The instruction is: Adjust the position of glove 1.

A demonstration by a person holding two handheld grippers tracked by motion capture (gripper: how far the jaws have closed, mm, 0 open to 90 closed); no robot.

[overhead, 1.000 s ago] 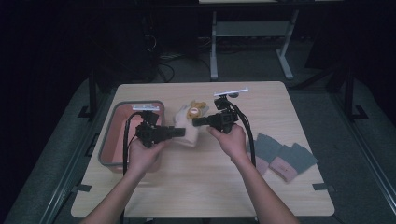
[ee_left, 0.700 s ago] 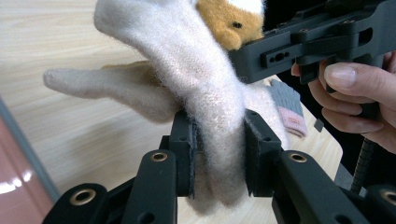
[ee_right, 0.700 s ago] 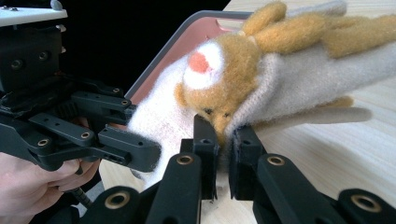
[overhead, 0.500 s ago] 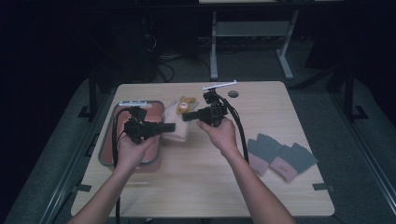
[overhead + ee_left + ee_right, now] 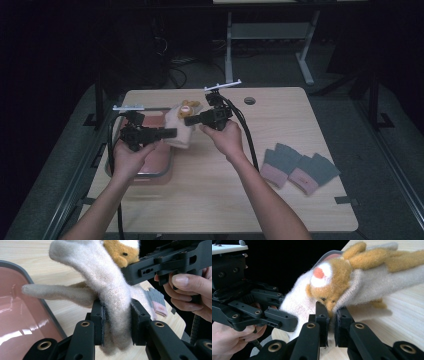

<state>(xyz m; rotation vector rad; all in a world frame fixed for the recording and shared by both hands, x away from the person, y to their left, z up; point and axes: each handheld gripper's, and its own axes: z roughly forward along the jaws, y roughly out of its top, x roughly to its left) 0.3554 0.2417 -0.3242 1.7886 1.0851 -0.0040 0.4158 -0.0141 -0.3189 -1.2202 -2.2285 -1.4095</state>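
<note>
I now carry the cream mitten (image 5: 180,131) leftward, reaching over the right rim of the pink tray (image 5: 161,172), where a second ago it hung beside it, left gripper (image 5: 170,133) and right gripper (image 5: 189,120) both pinching it, so lowering in comes next.

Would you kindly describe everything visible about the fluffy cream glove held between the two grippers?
The cream glove looks like fuzzy knitted wool, with a tan plush animal face, white muzzle and pink-orange nose sewn on. It hangs in the air above the wooden table, beside the pink tray. The left hand-held gripper pinches one part and the right hand-held gripper clamps the edge by the face; one finger sticks out sideways.
</note>
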